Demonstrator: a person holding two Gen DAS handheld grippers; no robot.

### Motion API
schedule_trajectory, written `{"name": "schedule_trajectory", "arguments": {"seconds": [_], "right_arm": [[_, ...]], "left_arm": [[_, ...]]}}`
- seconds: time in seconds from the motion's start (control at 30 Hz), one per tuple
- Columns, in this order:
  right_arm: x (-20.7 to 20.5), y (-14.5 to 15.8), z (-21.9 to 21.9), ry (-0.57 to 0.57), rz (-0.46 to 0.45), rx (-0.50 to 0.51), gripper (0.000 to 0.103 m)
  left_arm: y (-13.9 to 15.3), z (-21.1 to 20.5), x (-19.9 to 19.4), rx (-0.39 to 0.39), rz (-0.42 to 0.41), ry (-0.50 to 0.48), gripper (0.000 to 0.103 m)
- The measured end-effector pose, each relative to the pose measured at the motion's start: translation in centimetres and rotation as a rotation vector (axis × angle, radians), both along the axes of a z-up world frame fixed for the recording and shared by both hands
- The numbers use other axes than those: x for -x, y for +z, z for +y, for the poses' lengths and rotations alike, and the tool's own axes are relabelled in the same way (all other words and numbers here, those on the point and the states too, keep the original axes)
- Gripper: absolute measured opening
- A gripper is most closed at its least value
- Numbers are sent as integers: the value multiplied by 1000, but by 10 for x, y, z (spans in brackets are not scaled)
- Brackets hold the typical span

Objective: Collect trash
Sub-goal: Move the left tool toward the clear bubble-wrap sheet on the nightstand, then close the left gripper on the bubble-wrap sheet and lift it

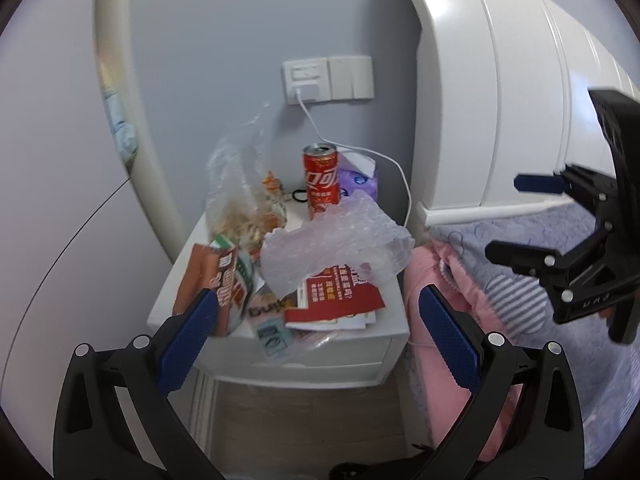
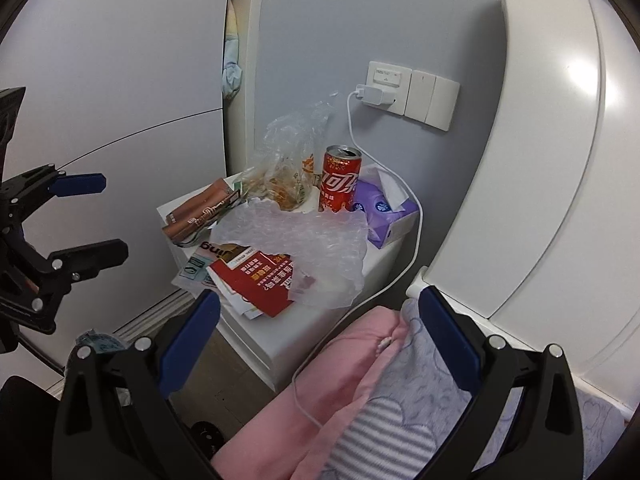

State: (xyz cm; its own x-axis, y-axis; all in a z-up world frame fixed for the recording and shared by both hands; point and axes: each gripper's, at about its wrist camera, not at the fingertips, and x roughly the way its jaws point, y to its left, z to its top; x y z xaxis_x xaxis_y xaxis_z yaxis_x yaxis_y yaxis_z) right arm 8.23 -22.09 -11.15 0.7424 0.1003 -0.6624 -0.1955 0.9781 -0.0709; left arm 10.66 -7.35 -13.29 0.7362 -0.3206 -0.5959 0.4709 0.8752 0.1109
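The trash lay heaped on a small white bedside cabinet (image 1: 372, 312) that stood against a grey wall between a pale door frame and a white glossy headboard (image 1: 472, 92). Nearest the front edge, a crumpled sheet of clear bubble wrap (image 1: 336, 244) draped over a red and white printed paper leaflet (image 1: 340, 300), which overhung the cabinet's edge. To its left a brown rectangular drink carton (image 1: 208, 280) lay on its side on top of other printed wrappers, and behind that a clear plastic bag with food scraps (image 1: 244, 200) rose upright toward the wall. An opened red soda can (image 1: 321, 180) stood upright at the back, just beside a purple soft pack of tissues (image 1: 358, 180). A white charging cable (image 1: 400, 176) ran from a plug in the white wall socket (image 1: 304, 80) down past the can and over the cabinet's right side. Right of the cabinet lay a bed with a pink and lilac patterned quilt (image 1: 480, 280). The left gripper (image 1: 318, 330) hung in front of the cabinet with its blue-padded fingers spread wide and nothing between them, the left pad overlapping the carton in view, though contact could not be judged. The right gripper (image 2: 320, 336) hovered above the quilt's edge near the cabinet's corner, likewise spread apart and holding nothing.
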Motion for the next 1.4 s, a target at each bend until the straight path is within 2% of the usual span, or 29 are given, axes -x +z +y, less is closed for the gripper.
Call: {"name": "schedule_trajectory", "arguments": {"seconds": [0.1,0.3,0.47,0.8,0.83,0.9,0.97,1.1,1.13,1.17,1.2,1.3,1.4], "right_arm": [[-14,-8,-6,27,6,8,97],[-44,-32,-12,90,33,48,97],[-68,-51,-10,129,60,63,97],[-116,-84,-12,83,116,76,96],[-119,-86,-12,81,119,77,96],[-127,-91,-13,74,124,75,96],[-132,-96,-14,70,132,76,96],[-141,-104,-14,69,152,81,96],[-143,-106,-13,68,155,80,94],[-146,-109,-14,64,160,79,84],[-148,-111,-14,65,167,78,79],[-156,-118,-15,53,190,69,74],[-156,-120,-16,46,184,70,65]], "left_arm": [[-11,-10,-17,-36,12,-23,97],[-39,-20,-60,-55,86,-54,97],[-53,-27,-86,-80,95,-90,97],[-85,-44,-123,-159,97,-173,97],[-87,-45,-125,-162,98,-179,96],[-91,-47,-132,-170,99,-191,86],[-95,-48,-138,-174,108,-194,82],[-102,-52,-145,-197,91,-202,81],[-105,-53,-147,-206,87,-205,81],[-106,-54,-148,-210,87,-207,81],[-109,-55,-150,-215,87,-209,80],[-114,-58,-155,-217,93,-208,73],[-117,-59,-160,-209,102,-206,64]]}}
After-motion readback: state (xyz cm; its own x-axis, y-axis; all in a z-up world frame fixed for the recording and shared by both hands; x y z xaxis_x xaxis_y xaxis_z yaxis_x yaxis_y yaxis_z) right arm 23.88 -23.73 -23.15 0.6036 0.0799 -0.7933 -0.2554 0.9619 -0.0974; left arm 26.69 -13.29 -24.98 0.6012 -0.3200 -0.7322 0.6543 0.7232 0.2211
